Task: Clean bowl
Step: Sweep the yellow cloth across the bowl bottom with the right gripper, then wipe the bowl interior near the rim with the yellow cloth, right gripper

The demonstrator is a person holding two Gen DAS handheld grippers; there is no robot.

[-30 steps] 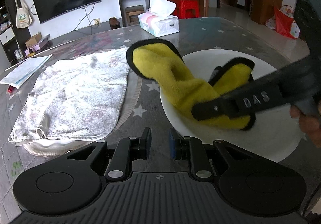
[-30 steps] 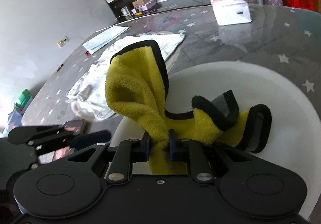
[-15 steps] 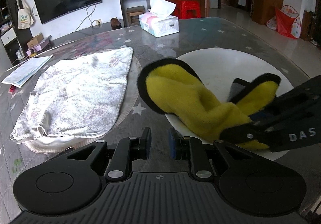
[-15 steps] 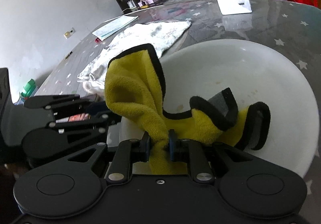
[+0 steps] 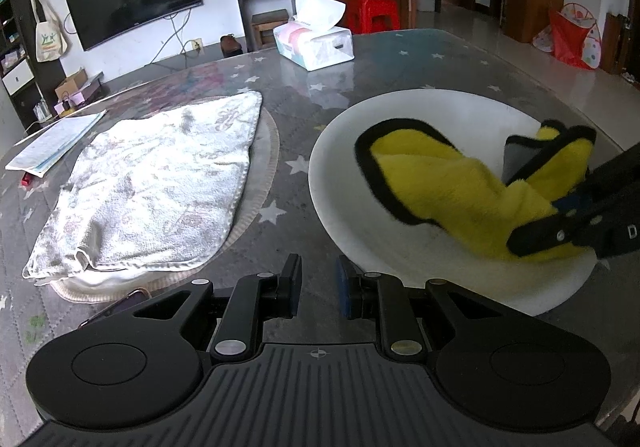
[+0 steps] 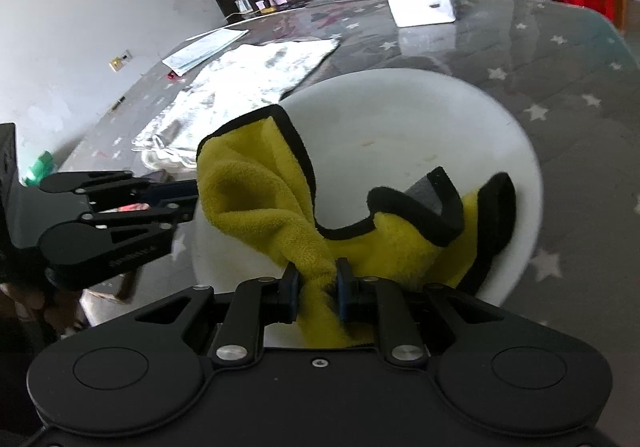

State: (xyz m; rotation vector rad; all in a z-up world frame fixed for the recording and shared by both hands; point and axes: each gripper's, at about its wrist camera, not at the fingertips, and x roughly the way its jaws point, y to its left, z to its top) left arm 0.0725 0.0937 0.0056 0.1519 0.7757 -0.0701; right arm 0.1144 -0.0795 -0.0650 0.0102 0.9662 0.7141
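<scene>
A wide white bowl (image 5: 440,107) stands on the grey star-patterned table. A yellow cloth with black edging (image 5: 448,187) lies inside it, one end raised off the bottom. My right gripper (image 6: 318,279) is shut on a bunched part of the cloth (image 6: 256,191) at the near rim of the bowl (image 6: 400,119). The left wrist view shows that gripper (image 5: 560,215) coming in from the right. My left gripper (image 5: 318,283) hovers just left of the bowl, jaws drawn close with nothing between them. It also appears from the side (image 6: 180,199) beside the bowl.
A white patterned towel (image 5: 152,175) lies spread over a round mat left of the bowl. A tissue box (image 5: 316,43) stands at the far side of the table, and papers (image 5: 52,139) lie at the far left. A phone (image 5: 116,307) lies near my left gripper.
My right gripper has dragged the cloth rightward, from hanging over the bowl's left rim to lying inside it. My left gripper has drawn back and left, away from the bowl.
</scene>
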